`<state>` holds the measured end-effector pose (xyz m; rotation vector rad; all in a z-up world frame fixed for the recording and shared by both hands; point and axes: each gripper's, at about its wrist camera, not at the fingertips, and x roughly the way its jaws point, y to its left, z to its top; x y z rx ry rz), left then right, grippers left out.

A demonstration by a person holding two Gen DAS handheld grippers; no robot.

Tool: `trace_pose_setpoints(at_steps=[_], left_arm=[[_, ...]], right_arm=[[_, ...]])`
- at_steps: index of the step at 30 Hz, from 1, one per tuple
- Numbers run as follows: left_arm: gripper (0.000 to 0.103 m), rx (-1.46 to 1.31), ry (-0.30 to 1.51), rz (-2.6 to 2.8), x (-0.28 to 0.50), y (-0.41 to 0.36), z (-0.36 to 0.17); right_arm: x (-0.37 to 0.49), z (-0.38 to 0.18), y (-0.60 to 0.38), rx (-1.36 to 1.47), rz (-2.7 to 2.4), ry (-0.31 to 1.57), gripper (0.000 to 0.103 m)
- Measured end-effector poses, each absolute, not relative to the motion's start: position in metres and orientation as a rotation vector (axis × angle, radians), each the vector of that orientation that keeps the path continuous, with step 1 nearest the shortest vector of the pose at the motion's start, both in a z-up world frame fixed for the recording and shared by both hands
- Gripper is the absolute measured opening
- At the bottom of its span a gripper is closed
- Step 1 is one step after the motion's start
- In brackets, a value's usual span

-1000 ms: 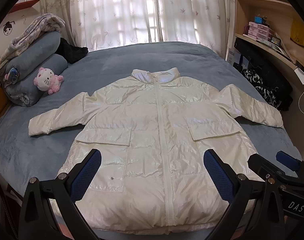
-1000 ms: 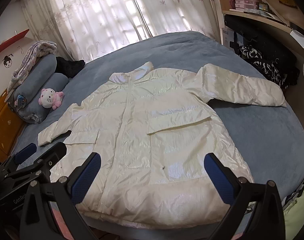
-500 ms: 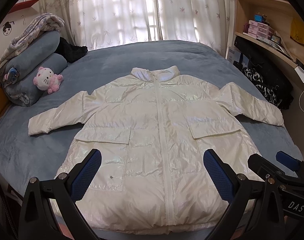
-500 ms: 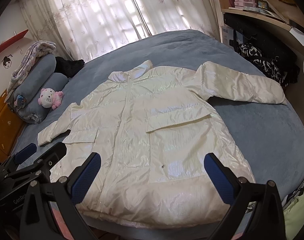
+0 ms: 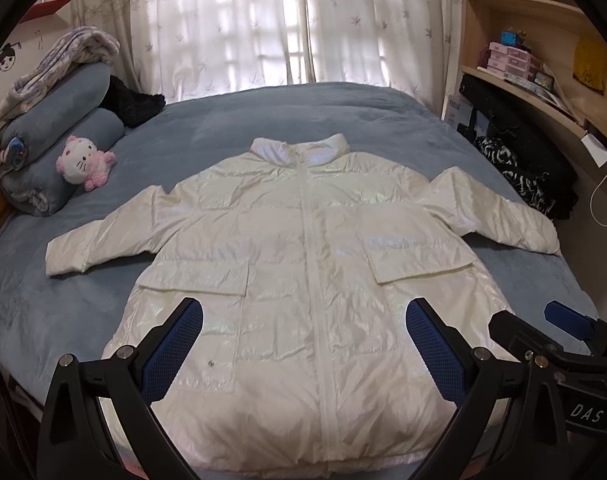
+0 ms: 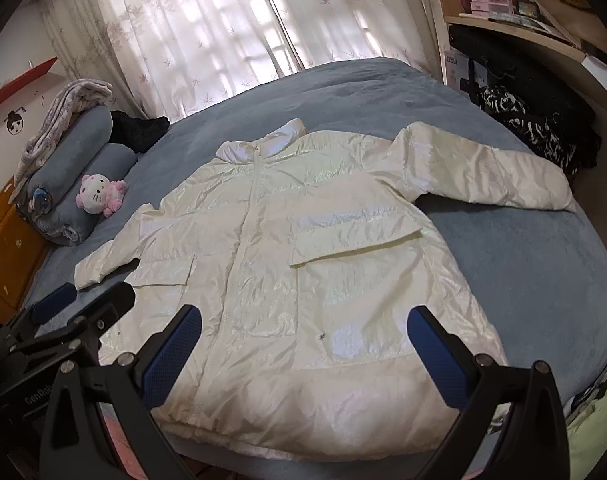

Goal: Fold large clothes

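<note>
A shiny cream-white puffer jacket (image 5: 303,280) (image 6: 303,264) lies flat and zipped on the blue bed (image 5: 303,120), collar away from me, both sleeves spread out to the sides. My left gripper (image 5: 303,320) hovers open above the jacket's lower hem with nothing between its blue pads (image 5: 171,348). My right gripper (image 6: 303,328) is open too, above the hem on the jacket's right side. Each gripper shows in the other's view: the right gripper (image 5: 559,344) at the lower right of the left wrist view, the left gripper (image 6: 63,328) at the lower left of the right wrist view.
Rolled blue bedding (image 5: 51,148) with a pink-and-white plush cat (image 5: 83,160) and a dark garment (image 5: 135,100) sit at the bed's far left. Shelves (image 5: 535,80) and dark bags (image 5: 523,172) line the right wall. Curtains (image 5: 263,20) hang behind the bed.
Both views have drifted slightly; the jacket sits a touch higher in the frames. Nothing was grasped and both grippers stay open.
</note>
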<state>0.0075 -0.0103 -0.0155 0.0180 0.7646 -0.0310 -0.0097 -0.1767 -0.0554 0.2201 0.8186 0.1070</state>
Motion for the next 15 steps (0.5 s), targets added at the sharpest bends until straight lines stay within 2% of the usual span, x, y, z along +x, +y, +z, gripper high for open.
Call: trace_pose_setpoints(at_steps=[15], left_arm=[[0.101,0.04,0.747,-0.128,0.051,-0.044,0.017]], right_arm=[[0.014,-0.011,-0.203,0.159,0.052,0.747,0.103]])
